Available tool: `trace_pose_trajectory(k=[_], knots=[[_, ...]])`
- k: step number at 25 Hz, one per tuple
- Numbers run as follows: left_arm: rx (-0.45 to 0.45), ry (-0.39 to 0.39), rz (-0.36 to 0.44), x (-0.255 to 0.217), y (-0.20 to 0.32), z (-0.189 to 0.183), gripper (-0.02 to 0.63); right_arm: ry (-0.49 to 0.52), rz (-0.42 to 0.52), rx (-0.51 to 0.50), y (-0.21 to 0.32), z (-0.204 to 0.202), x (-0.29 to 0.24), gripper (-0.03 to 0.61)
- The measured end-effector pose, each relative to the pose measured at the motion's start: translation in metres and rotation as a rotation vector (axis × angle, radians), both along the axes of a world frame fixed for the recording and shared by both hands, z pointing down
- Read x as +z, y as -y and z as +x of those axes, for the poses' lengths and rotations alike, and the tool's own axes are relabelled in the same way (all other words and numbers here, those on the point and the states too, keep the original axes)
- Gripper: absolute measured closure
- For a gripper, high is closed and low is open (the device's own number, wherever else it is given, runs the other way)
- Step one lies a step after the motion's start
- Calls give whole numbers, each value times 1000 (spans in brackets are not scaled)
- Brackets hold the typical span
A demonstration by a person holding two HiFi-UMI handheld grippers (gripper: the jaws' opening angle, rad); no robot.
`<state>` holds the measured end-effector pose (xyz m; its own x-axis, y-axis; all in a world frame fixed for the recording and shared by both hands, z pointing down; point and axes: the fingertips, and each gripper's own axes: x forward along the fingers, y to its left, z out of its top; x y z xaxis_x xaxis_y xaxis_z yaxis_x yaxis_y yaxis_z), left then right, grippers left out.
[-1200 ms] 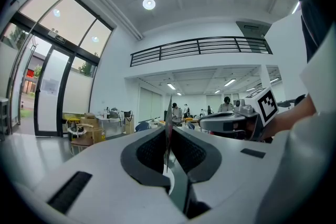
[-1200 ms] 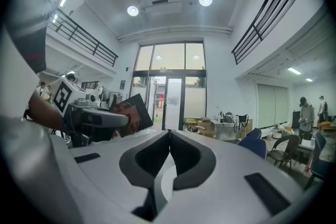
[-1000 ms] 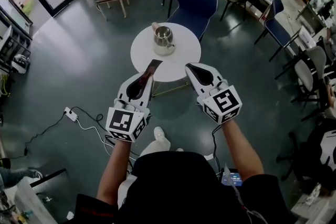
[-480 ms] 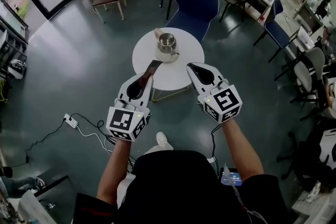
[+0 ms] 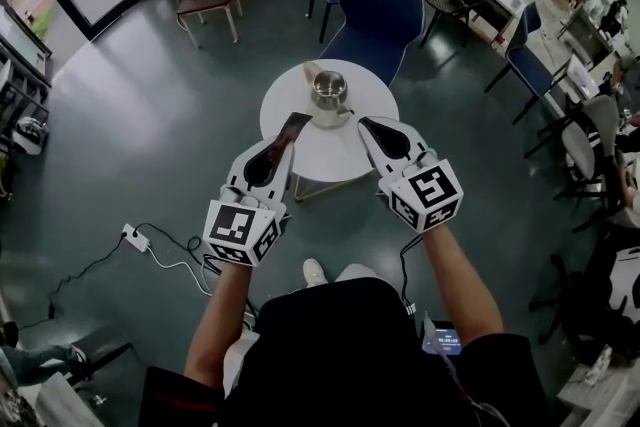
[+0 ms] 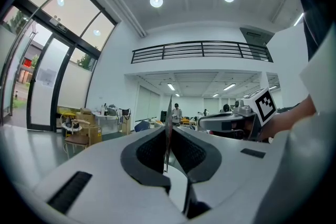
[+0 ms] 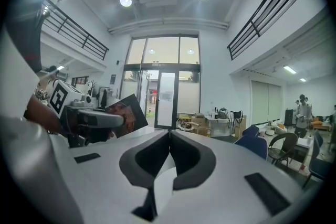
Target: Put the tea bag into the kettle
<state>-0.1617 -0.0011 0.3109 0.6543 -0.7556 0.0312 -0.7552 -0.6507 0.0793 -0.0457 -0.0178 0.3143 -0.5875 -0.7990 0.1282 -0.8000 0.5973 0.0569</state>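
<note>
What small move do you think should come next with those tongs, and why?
Probably carry the left tongs forward, toward the kettle. They are shut on the tea bag, which is short of the kettle that stands on the round table; the right tongs are shut and empty.

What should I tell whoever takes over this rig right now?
Left gripper: shut on the tea bag, which is held in the air near the table's edge.
Right gripper: shut, empty.
Kettle: on the round white table, beyond both grippers.
Done: tea bag is in hand.
Left: bring it over the kettle and drop it in. I can't tell whether the lid is off.
</note>
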Motion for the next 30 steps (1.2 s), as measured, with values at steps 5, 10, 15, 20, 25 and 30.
trace_pose_trajectory(k=[5, 10, 15, 20, 25, 30], knots=[[1, -10, -13, 9, 7, -7, 577, -8, 0, 3, 6, -6, 5, 560], [6, -11, -28, 6, 22, 2, 577, -12, -11, 4, 20, 2, 2, 560], [-15, -13, -2, 5, 39, 12, 577, 2, -13, -2, 41, 14, 8, 560], [-35, -21, 24, -5, 63, 29, 577, -7, -33, -17, 67, 30, 16, 560], [-46, -48, 34, -8, 88, 48, 577, -10, -55, -30, 94, 51, 28, 560], [-63, -28, 24, -2, 114, 69, 577, -1, -63, -50, 121, 69, 32, 560]])
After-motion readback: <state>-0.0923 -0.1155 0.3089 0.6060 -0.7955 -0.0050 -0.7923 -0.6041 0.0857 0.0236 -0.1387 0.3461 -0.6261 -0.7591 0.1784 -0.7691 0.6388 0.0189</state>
